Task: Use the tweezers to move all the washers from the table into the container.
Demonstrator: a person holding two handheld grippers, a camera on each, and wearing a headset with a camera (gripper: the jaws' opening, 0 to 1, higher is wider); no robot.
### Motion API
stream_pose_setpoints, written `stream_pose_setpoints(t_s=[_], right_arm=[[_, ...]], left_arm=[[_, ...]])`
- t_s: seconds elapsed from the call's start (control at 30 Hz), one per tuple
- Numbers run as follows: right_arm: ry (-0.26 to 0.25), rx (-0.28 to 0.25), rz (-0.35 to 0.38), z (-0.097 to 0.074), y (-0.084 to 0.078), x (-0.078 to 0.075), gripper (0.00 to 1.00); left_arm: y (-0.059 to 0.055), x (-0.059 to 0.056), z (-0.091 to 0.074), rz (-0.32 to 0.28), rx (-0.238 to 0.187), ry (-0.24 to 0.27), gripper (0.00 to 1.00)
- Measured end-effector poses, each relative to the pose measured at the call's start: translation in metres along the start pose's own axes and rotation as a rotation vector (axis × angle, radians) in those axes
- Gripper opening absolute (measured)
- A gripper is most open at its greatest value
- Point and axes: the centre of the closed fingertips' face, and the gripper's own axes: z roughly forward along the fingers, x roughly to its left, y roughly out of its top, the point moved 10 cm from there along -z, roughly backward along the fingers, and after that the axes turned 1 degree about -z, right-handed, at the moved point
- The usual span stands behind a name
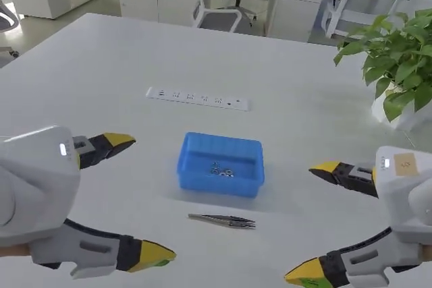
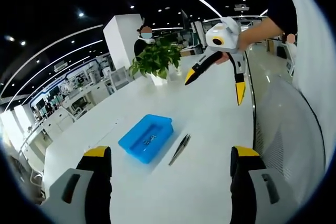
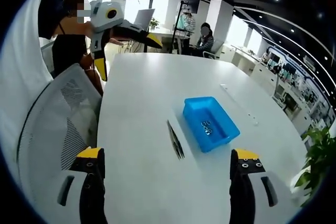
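**Wide open on both sides, nothing gripped**

Broad white counter (image 1: 304, 85) across the head view. At its right edge, a leafy green potted plant (image 1: 398, 59).

Over the near-left part, the left hand-held gripper (image 1: 152, 198): white body, black jaws with yellow tips, spread wide apart, nothing between them. Over the near-right part, the right hand-held gripper (image 1: 299, 223), same build, jaws likewise wide apart and gripping nothing. Both held clear of the things on the counter.

Near mid-counter, between the two, a rectangular blue plastic container (image 1: 216, 185), upright, open at the top. Beyond it, toward the far edge, a long white power strip (image 1: 197, 98), lying flat, well apart from the container.

Just on the near-edge side of the container, slim silver metal tweezers (image 1: 223, 220), flat on the counter, near the blue wall but not touching it, untouched by either gripper.

Inside the container, on its floor, a small cluster of silvery metal washers (image 1: 221, 170); too small to count.
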Motion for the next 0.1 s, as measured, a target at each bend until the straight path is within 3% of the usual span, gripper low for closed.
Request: stream_pose_setpoints(t_s=[0.1], right_arm=[[0.008,0.009,-0.025,0.0026,0.0009,0.0027,1.0]], left_arm=[[-0.0015,0.0003,0.0014,-0.003,0.013,-0.022,0.99]])
